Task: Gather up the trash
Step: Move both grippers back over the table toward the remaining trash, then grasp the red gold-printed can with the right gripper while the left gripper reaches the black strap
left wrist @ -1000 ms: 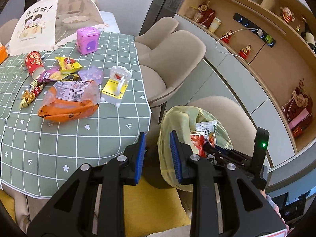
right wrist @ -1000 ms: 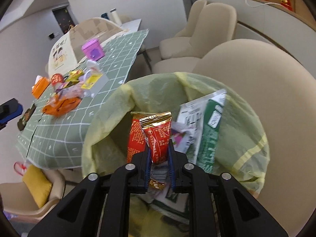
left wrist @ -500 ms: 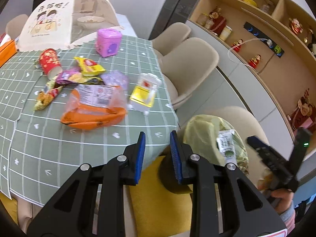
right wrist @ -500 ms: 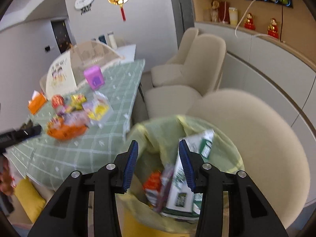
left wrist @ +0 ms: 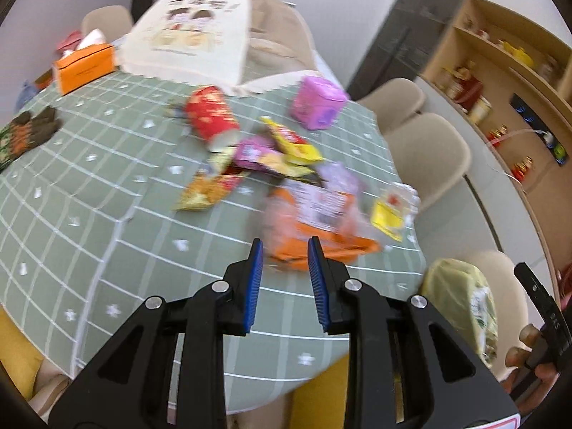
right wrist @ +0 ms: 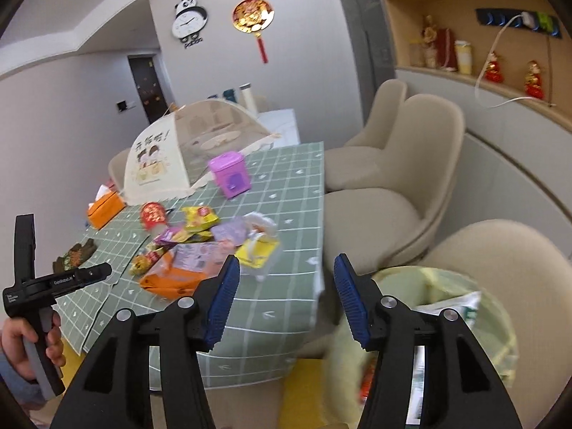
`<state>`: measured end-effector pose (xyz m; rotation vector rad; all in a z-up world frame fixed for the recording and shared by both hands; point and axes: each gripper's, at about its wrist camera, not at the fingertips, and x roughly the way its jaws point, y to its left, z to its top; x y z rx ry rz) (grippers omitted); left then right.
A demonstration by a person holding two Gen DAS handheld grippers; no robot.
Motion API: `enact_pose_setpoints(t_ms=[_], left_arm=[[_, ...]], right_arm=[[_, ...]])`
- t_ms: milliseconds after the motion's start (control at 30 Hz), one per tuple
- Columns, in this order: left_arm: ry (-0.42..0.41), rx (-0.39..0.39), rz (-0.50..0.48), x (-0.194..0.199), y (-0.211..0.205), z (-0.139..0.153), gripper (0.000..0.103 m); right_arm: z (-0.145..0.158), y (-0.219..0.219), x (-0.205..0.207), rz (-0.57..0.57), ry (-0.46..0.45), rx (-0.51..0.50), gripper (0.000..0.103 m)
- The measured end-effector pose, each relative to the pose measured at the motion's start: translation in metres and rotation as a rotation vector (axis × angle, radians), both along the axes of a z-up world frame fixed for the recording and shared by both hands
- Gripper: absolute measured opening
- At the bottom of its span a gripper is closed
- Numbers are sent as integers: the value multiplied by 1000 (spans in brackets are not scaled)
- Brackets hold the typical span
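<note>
Snack trash lies on the green checked tablecloth [left wrist: 107, 193]: an orange bag [left wrist: 314, 225], a red cup [left wrist: 211, 118], yellow [left wrist: 293, 143] and purple wrappers [left wrist: 254, 150], and a gold wrapper [left wrist: 203, 193]. My left gripper [left wrist: 284, 246] hovers over the near table edge just short of the orange bag, jaws partly open, nothing between them. The yellow-green trash bag [right wrist: 450, 286] with wrappers inside sits on a beige chair [right wrist: 500, 246]. My right gripper [right wrist: 284, 279] is above and left of the bag; its jaws are opening wide and hold nothing.
A purple box [left wrist: 318, 107], a mesh food cover [right wrist: 178, 153], an orange tissue box [left wrist: 85, 66] and a yellow-white package [left wrist: 393, 207] also stand on the table. More beige chairs [right wrist: 400, 164] line the right side. Wall shelves [right wrist: 464, 18] are behind.
The right gripper let go of the red wrapper into the bag, opened and rose. The left gripper swung from beside the bag to over the table, toward the orange bag.
</note>
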<state>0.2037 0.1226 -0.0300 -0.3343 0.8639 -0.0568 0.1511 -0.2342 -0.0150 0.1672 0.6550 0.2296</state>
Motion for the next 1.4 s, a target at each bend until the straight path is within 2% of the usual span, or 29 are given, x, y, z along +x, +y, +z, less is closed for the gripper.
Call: enact_pose_setpoints(t_ms=[200,367,467,533,633,767,967,1100,1200,1300,1400], left_arm=[[39,-1,57,5,39,-16,25],[24,-23,10,17,57,-22,30],[-7,-15,-77,39,70,-22,30],[-8,-1,-98,56,82,-23,30],[-7,-14,-82,79,106,-23,30],[-4,-56,-50,107,146,-26,30],[29,-109,-29,133,194,-45,30],[31,-118,-32,140,213,-54,30],[22,-93,-49,141,222,-55,30],[19,-47,-75,143,229,-53,30],[20,-44,-115,148,233,-52,30]], right_arm=[[-15,43,24,81,43,-25,52],[-27,68,43,101,80,4,52],[-33,87,54,114,97,-6,52],[-34,97,59,112,100,-11,52],[-37,116,73,124,116,-13,52],[-41,160,105,227,137,-1,52],[-50,274,172,436,148,-136,52],[-65,334,213,507,166,-199,52],[-79,362,234,523,162,-269,52],[-97,380,253,540,207,-313,53],[-97,381,260,528,238,-305,53]])
